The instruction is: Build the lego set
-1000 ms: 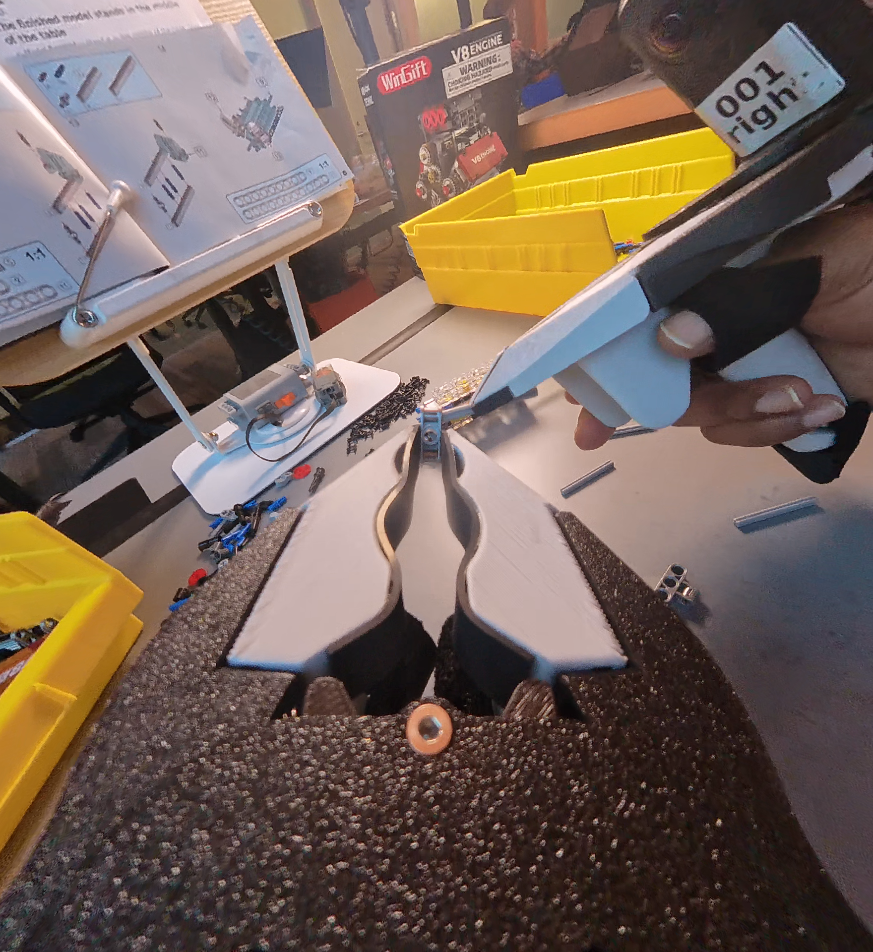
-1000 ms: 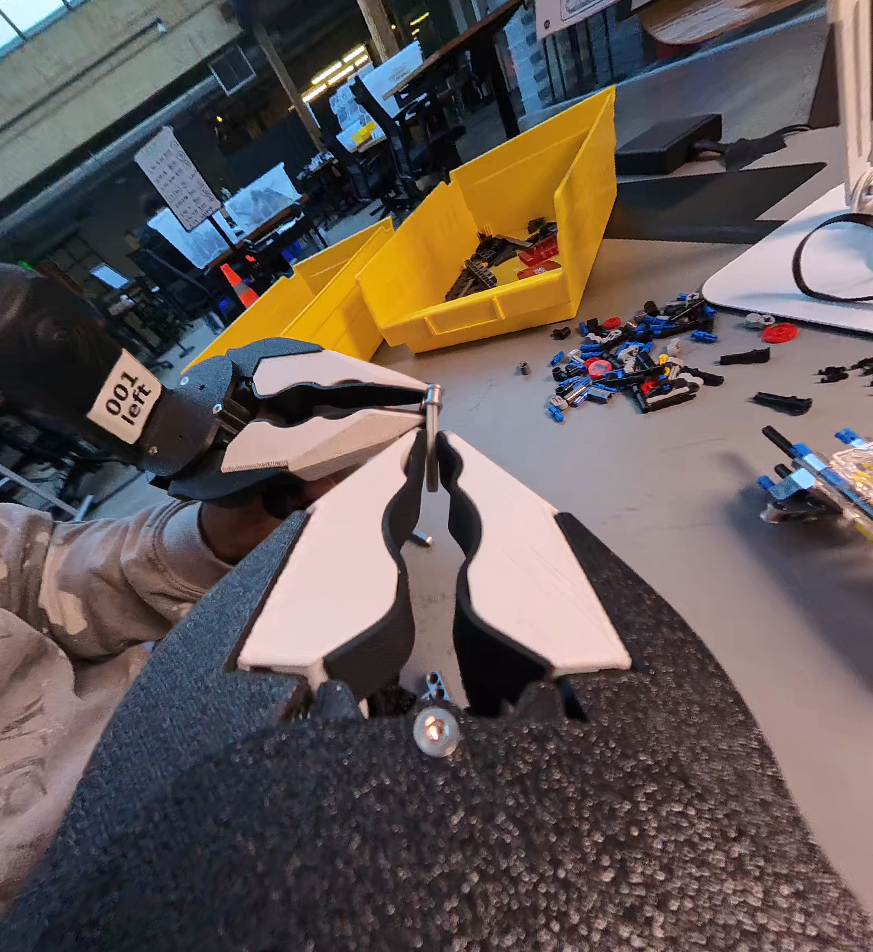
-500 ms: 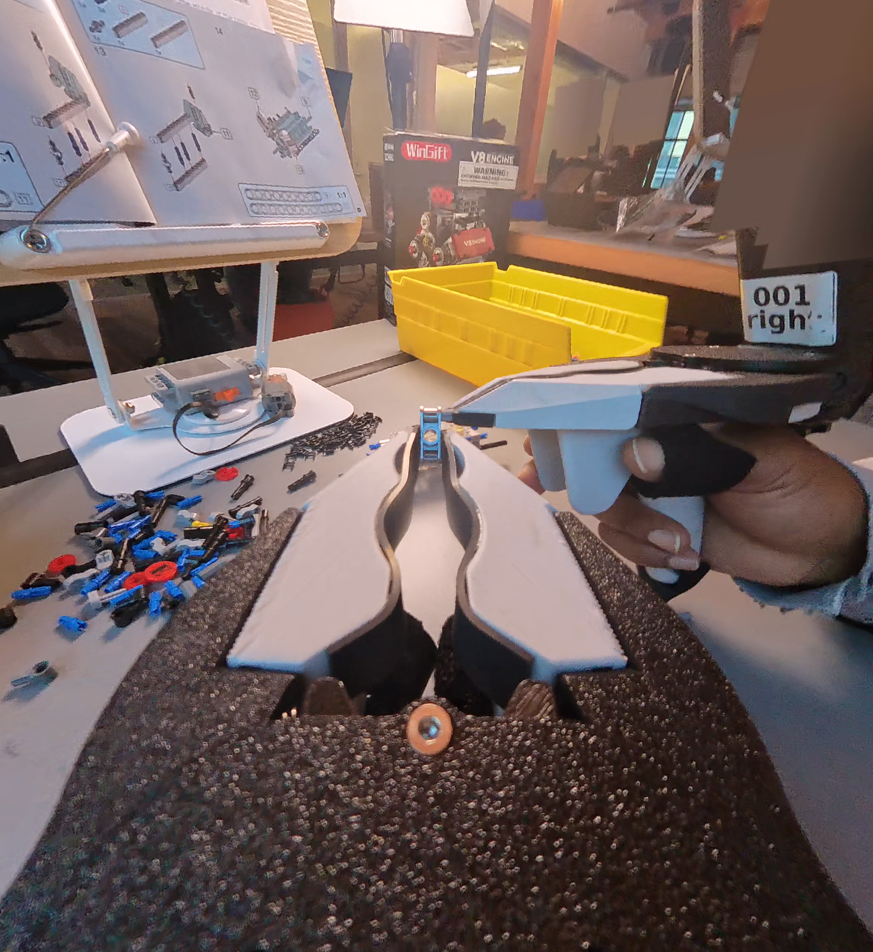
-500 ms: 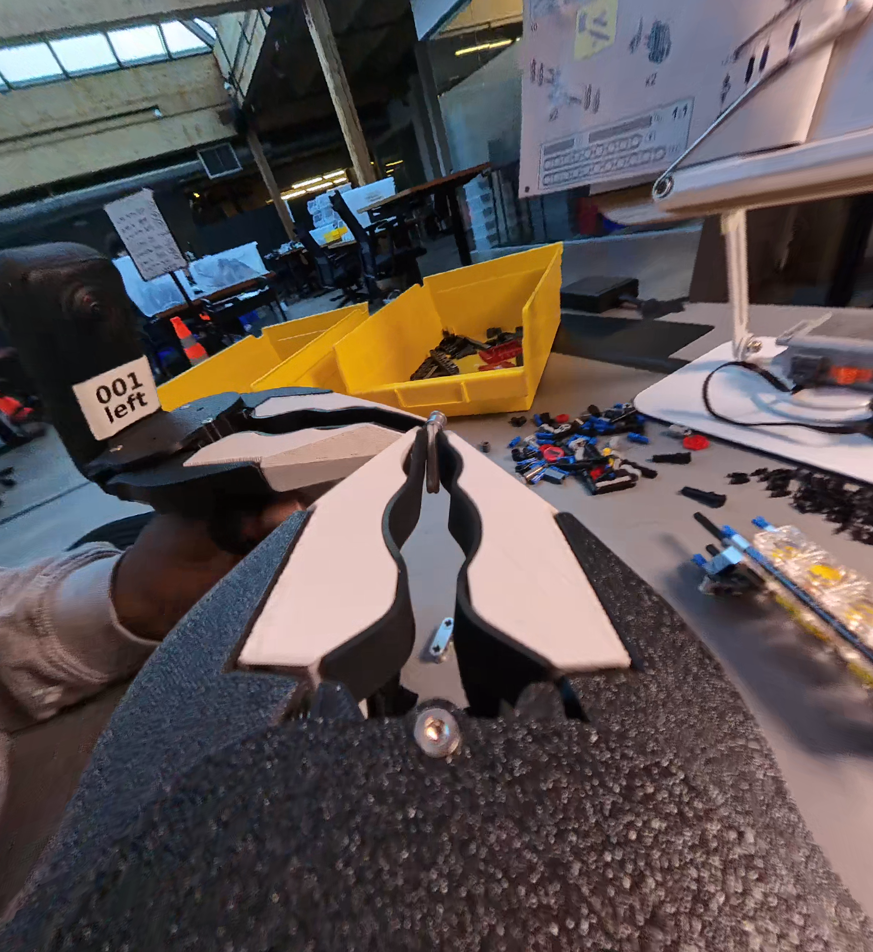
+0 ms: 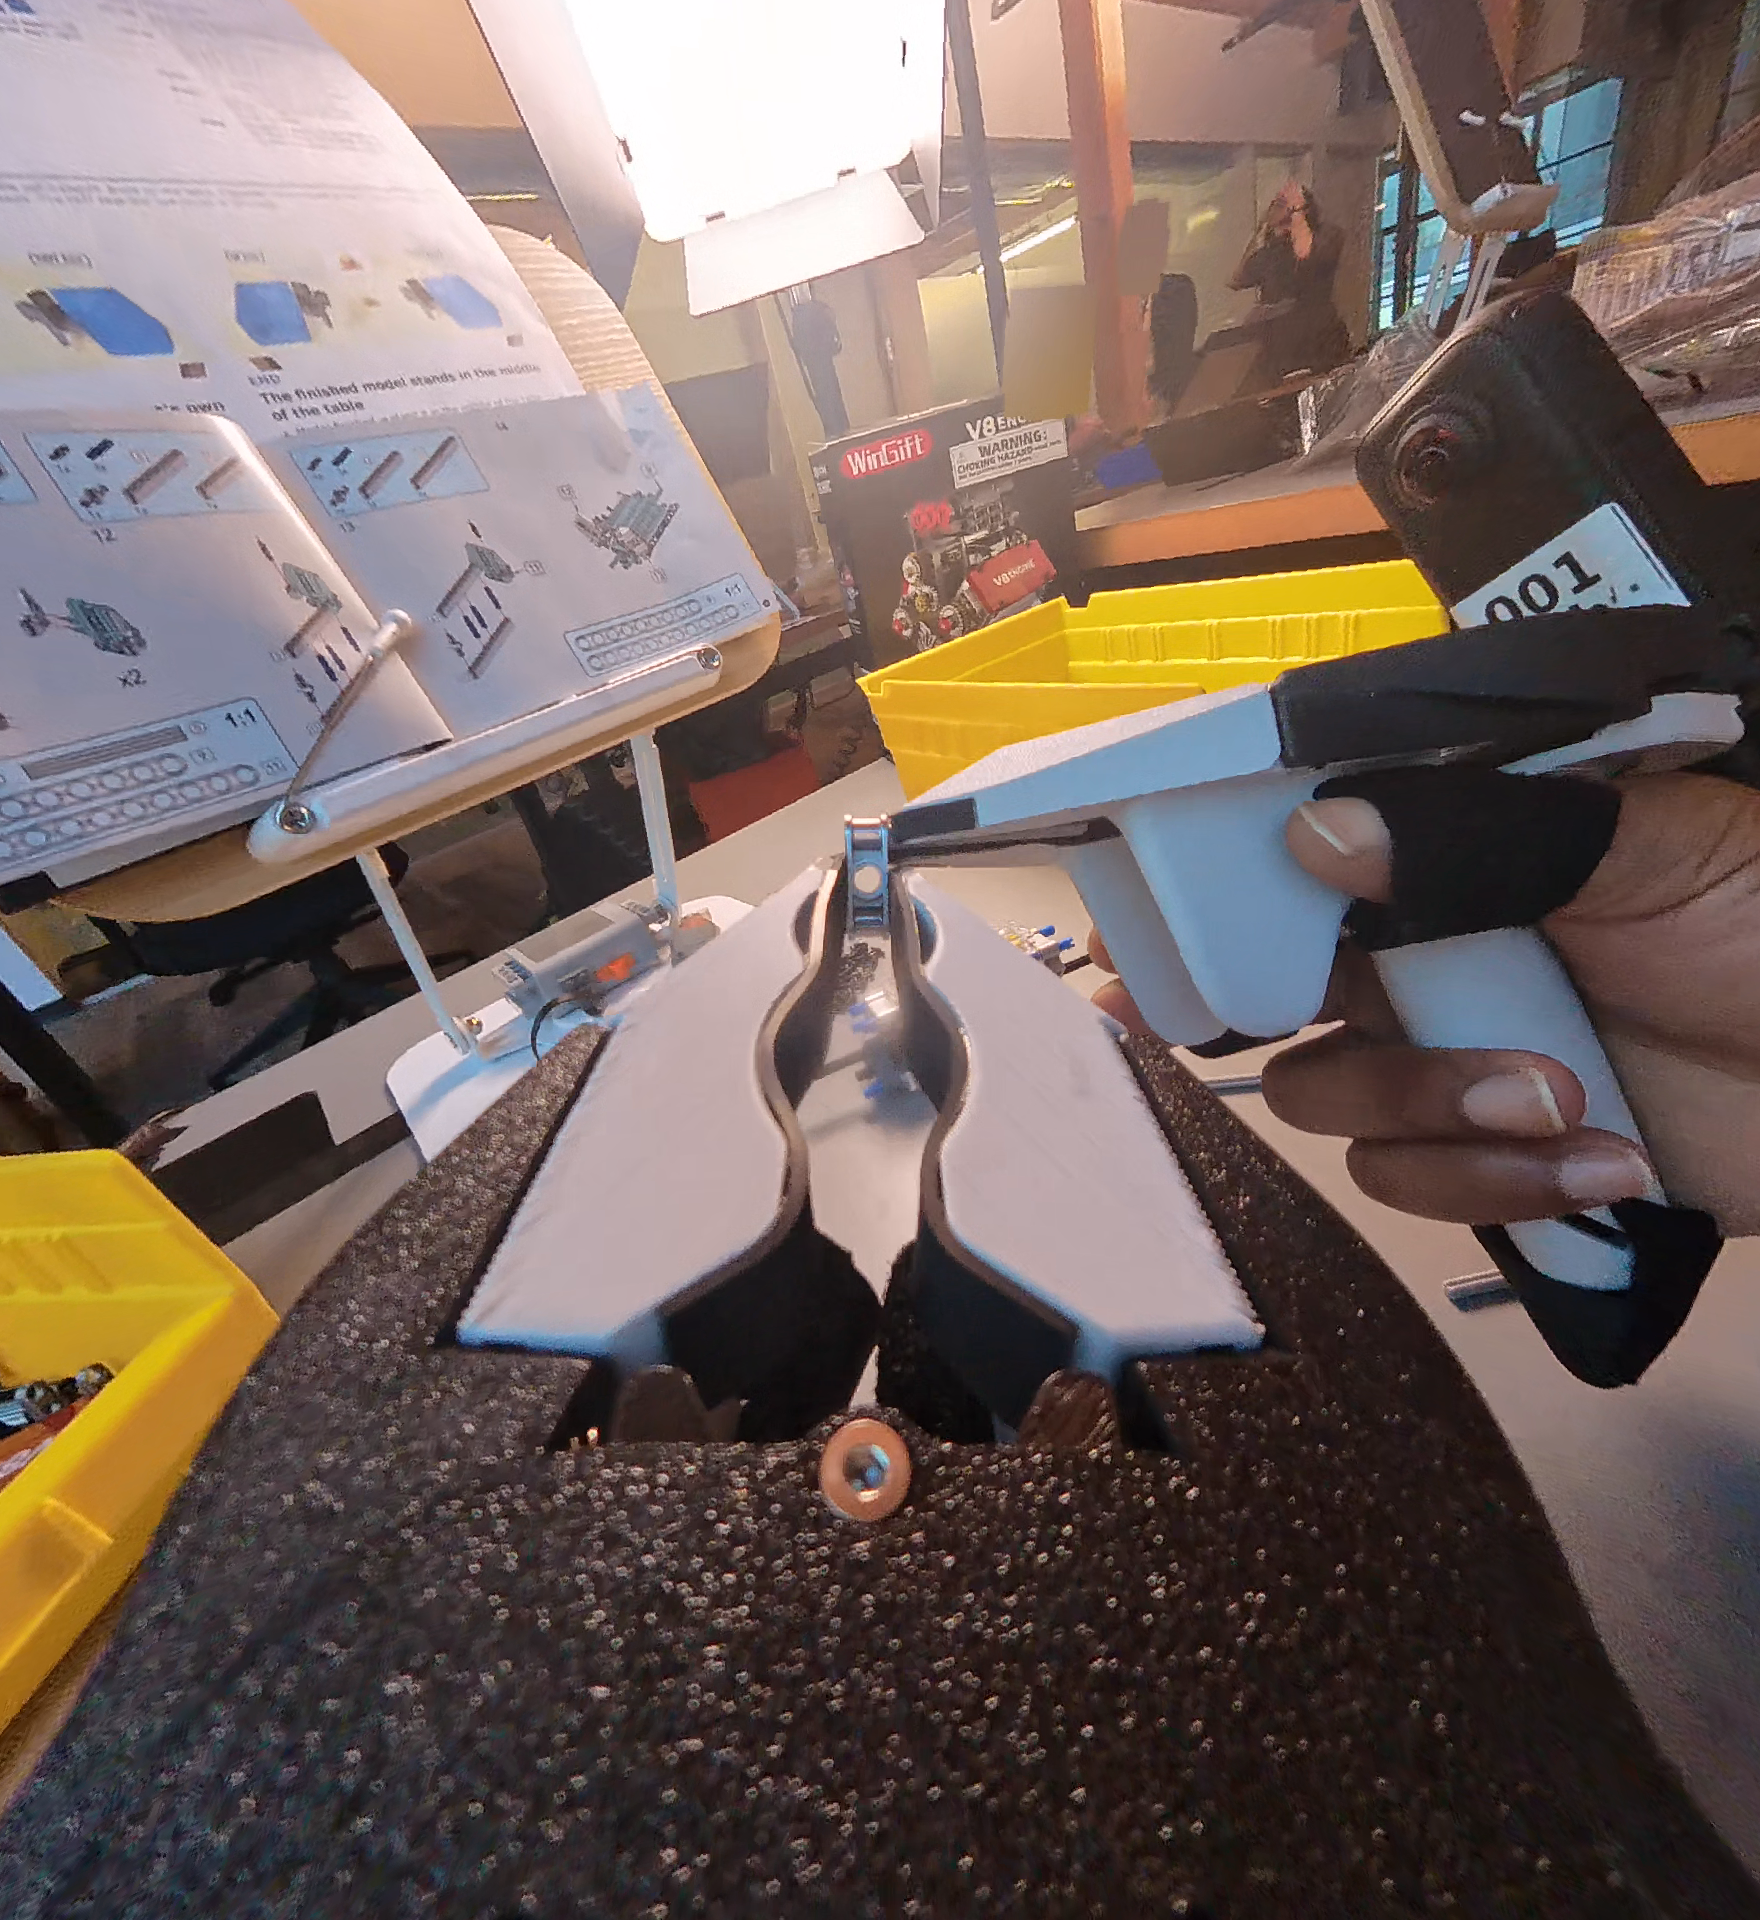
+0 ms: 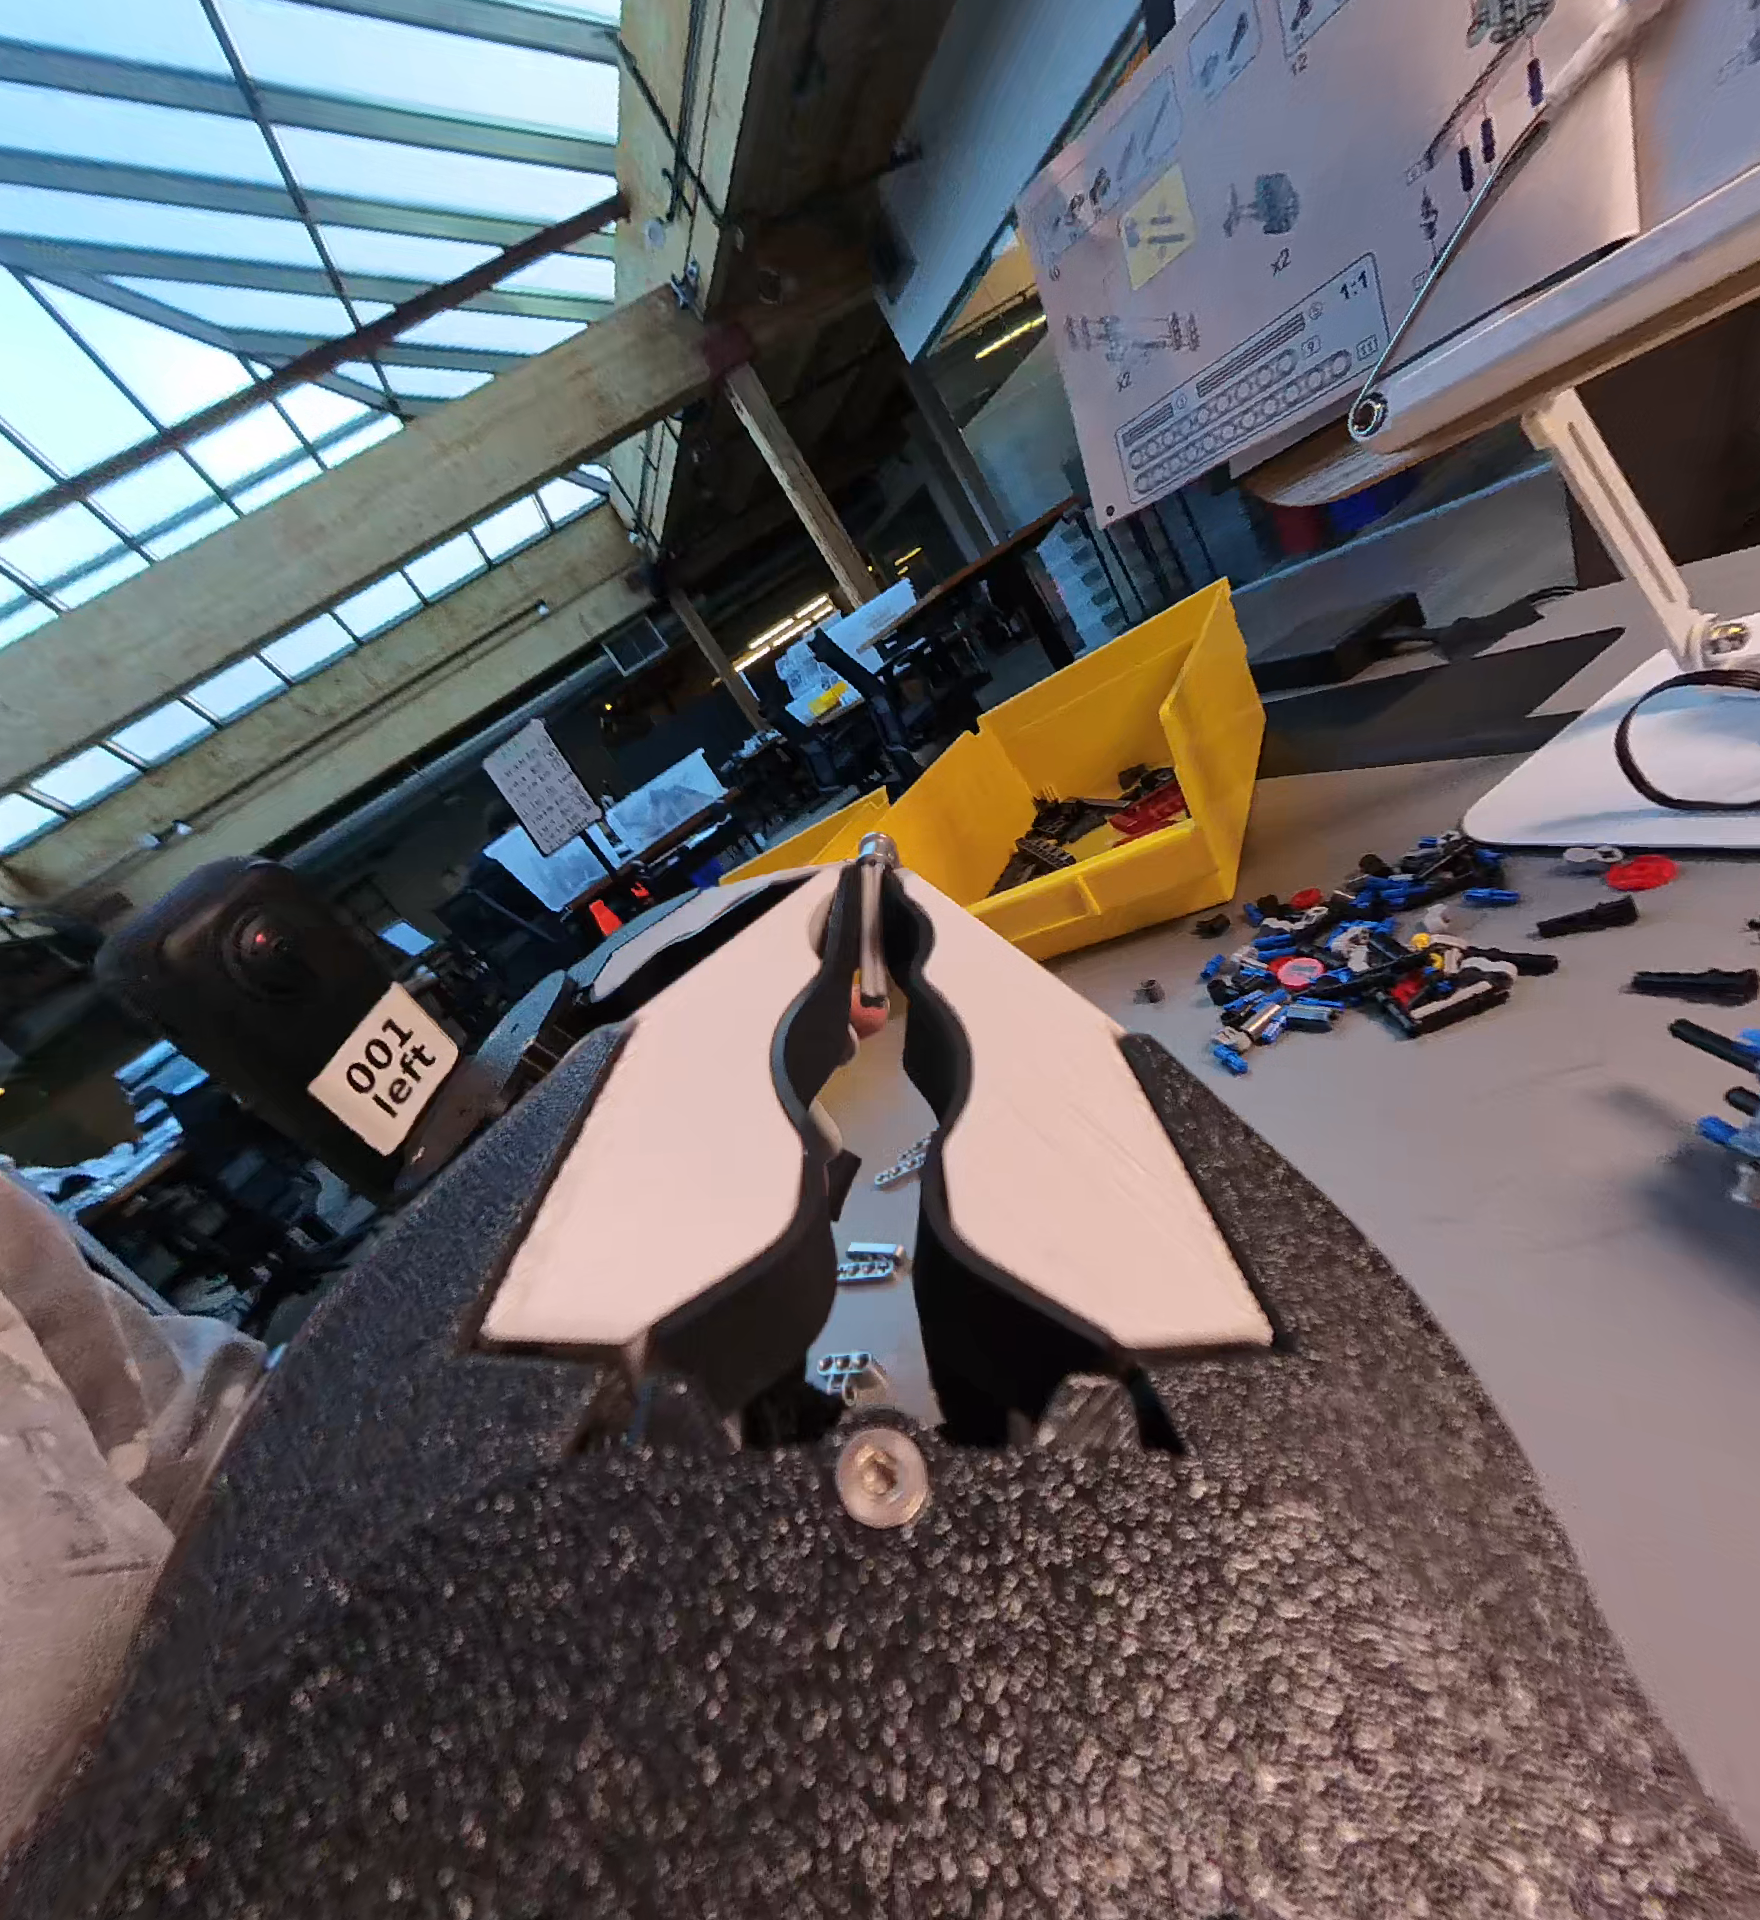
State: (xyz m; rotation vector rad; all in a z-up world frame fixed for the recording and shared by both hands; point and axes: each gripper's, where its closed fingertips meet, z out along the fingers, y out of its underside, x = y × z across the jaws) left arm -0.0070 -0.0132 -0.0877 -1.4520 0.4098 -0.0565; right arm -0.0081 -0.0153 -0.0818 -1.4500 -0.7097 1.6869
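Grey connector piece (image 5: 867,885) sits clamped upright in your left gripper (image 5: 868,904), raised above the table (image 5: 1582,1558), presenting its hole. Your right gripper (image 6: 874,914) is clamped on a thin grey axle (image 6: 872,920), meeting it.

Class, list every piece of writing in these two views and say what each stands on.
I won't copy wording; these bear it.
White sticker on the right gripper.
Second white sticker on the left gripper.
Instruction pages on the white stand: print, numbers.
Black box behind the yellow bin: brand, warning label.
Distant sign: too small to read.
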